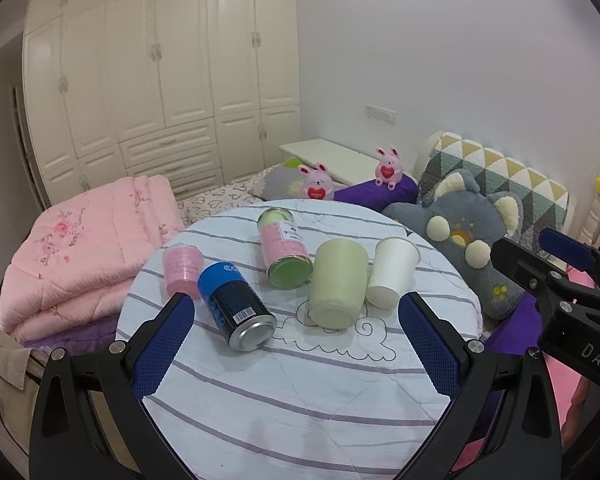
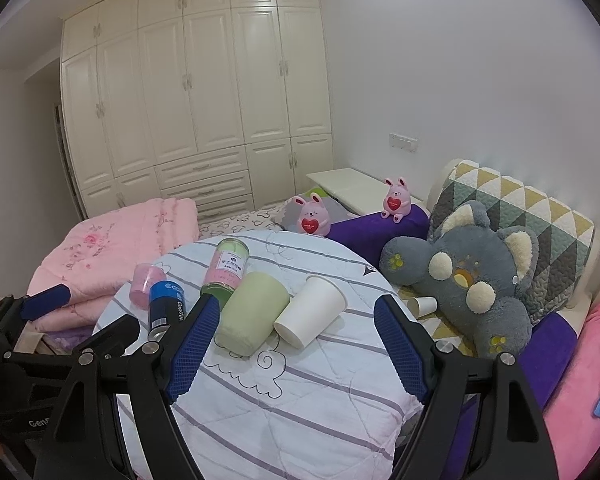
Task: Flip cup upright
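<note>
Several containers lie on their sides on a round table with a striped cloth (image 1: 300, 392) (image 2: 300, 400): a small pink cup (image 1: 182, 268) (image 2: 143, 283), a blue-black can (image 1: 236, 308) (image 2: 166, 306), a pink-green tube (image 1: 286, 254) (image 2: 226, 266), a pale green cup (image 1: 338, 283) (image 2: 254, 312) and a white paper cup (image 1: 392, 272) (image 2: 312, 310). My left gripper (image 1: 296, 344) is open and empty, hovering just short of the can and the green cup. My right gripper (image 2: 296, 344) is open and empty, just short of the green and white cups.
A folded pink quilt (image 1: 84, 248) lies left of the table. A grey plush toy (image 2: 472, 276) and a patterned cushion (image 2: 540, 216) sit on the right, with another small white cup (image 2: 422, 305) beside the plush. Two pink bunny toys (image 2: 312, 216) stand behind. A white wardrobe (image 2: 188, 100) fills the back.
</note>
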Demonstrator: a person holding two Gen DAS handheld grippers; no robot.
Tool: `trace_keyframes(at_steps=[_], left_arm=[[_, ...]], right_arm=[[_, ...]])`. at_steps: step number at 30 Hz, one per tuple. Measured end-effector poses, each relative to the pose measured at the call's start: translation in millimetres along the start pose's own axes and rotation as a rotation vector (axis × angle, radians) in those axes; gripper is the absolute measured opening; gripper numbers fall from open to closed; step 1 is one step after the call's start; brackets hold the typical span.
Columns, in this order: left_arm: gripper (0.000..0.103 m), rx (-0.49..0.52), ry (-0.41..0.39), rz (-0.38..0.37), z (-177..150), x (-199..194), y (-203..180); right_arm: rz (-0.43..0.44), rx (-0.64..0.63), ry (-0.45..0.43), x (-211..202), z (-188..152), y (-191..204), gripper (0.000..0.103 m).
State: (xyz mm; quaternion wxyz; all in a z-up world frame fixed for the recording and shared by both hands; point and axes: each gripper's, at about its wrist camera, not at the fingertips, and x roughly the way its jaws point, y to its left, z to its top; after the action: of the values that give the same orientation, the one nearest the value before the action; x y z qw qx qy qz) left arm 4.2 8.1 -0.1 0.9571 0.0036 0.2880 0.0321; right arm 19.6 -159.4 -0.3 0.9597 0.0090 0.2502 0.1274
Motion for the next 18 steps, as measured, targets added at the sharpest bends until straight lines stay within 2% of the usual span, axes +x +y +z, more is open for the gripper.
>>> trace_keyframes(at_steps=[18], left_arm=[[0.103, -0.022, -0.022, 0.002, 5.3, 1.8, 9.2]], right_arm=[[-0.008, -0.012, 0.004, 0.2, 3.1, 2.0, 0.081]])
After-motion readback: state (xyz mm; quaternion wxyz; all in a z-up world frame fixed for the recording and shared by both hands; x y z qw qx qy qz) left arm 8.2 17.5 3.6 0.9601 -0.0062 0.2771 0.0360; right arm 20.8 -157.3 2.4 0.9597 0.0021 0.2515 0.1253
